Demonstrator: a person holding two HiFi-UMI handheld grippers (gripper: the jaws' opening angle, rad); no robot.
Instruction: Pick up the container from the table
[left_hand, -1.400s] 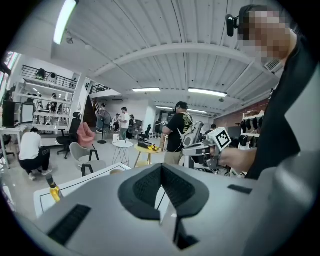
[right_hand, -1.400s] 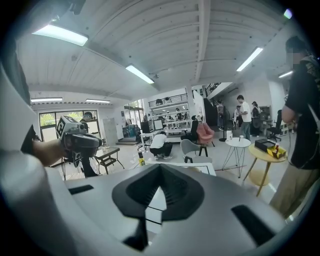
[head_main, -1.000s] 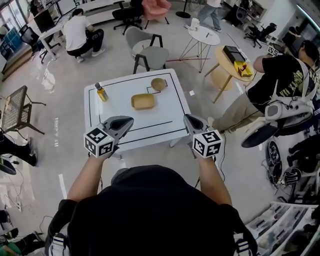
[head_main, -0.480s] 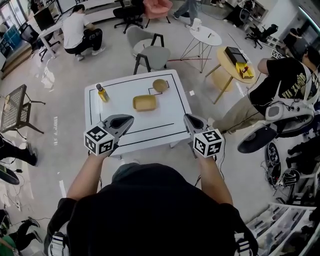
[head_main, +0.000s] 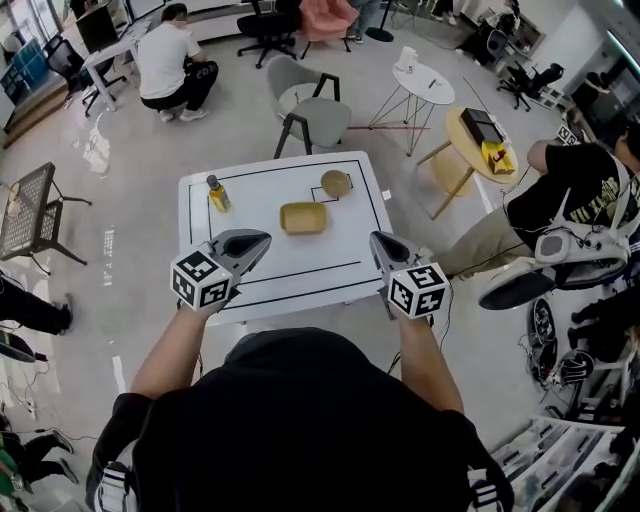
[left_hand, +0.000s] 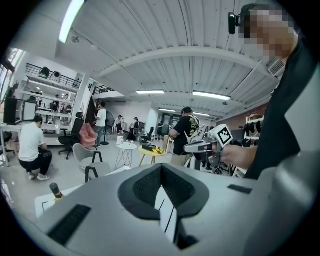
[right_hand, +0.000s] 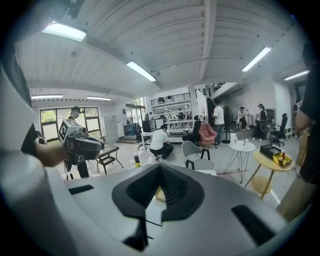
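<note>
Two empty grippers by the worktop (head_main: 330, 255)
Head view: the tan container (head_main: 303, 217) sits mid-worktop, apart from the left gripper (head_main: 262, 240) and right gripper (head_main: 377, 242). Left gripper view: fingers (left_hand: 142, 187) pressed together. Right gripper view: same. It is probably light and stiff; pinch its rim.

My left gripper (head_main: 262, 238) and right gripper (head_main: 378, 240) are grey, their cubes black-and-white; container (head_main: 303, 217) yellow, table (head_main: 300, 262) white with black lines

I'm looking down on the white table (head_main: 300, 262), black lines marked across its top. A tan rectangular container (head_main: 303, 217) sits mid-table, with a round tan piece (head_main: 336, 183) just beyond it (inside a small drawn box). A bottle (head_main: 217, 194) stands upright near the far left corner.
</note>
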